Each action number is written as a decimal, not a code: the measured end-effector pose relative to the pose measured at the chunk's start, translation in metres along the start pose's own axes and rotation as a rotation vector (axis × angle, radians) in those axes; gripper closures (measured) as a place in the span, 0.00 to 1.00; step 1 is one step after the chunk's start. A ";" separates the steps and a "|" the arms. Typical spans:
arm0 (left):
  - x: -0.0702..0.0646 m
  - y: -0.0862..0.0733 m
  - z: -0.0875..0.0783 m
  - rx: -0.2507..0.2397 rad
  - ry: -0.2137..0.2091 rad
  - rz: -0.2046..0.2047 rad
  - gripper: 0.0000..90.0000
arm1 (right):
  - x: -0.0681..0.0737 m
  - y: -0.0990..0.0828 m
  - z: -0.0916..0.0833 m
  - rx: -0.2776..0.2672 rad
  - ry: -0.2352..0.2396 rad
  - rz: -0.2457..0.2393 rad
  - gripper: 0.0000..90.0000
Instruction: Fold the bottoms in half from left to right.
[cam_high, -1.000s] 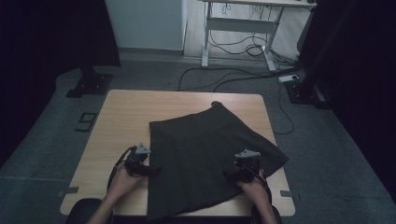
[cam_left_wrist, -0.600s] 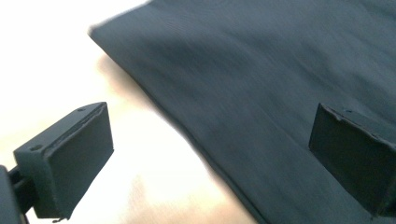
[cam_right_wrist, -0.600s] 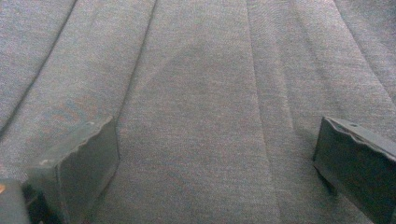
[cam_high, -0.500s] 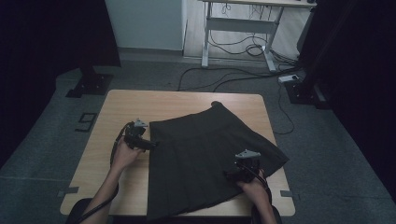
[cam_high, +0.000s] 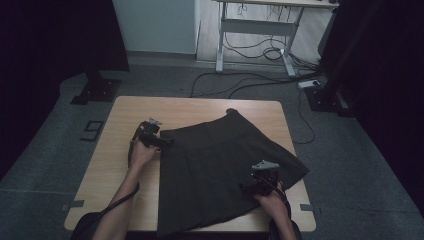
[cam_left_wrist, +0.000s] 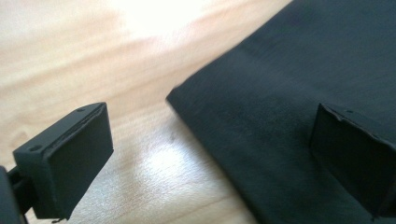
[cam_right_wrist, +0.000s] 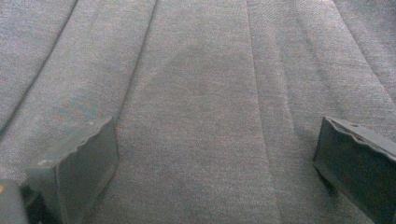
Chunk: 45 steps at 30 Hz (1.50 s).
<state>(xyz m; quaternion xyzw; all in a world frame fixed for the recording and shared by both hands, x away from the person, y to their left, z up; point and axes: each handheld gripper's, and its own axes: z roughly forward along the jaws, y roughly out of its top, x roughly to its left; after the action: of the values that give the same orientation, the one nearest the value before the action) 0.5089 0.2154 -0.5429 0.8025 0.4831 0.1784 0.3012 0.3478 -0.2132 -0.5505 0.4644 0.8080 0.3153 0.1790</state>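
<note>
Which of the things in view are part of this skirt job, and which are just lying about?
Job:
- dark pleated skirt
- left gripper, open at the skirt's corner
- right gripper, open over the pleats
- wooden table

Lying about:
- floor cables
- desk frame

Dark grey skirt (cam_high: 220, 165), pale wood table (cam_high: 115, 170)

A dark pleated skirt (cam_high: 220, 170) covers the wooden table (cam_high: 115, 165).

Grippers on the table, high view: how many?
2. The left gripper sits at the near-left corner of the dark skirt, by its waistband; the right gripper rests on the skirt's right side near the hem.
</note>
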 end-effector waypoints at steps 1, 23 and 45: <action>0.002 -0.004 0.003 -0.010 -0.012 -0.017 0.00 | 0.000 0.000 0.000 -0.001 0.001 0.001 0.00; 0.002 -0.005 0.003 -0.009 -0.006 -0.016 0.00 | 0.041 0.020 -0.015 -0.029 0.180 -0.090 0.00; 0.005 -0.003 0.004 -0.009 0.000 -0.024 0.00 | 0.197 0.043 -0.002 0.022 0.536 -0.476 0.00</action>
<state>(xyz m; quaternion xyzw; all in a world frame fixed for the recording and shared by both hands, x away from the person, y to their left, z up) 0.5112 0.2194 -0.5480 0.7954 0.4918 0.1771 0.3070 0.2744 -0.0276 -0.5190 0.1661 0.9150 0.3668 0.0240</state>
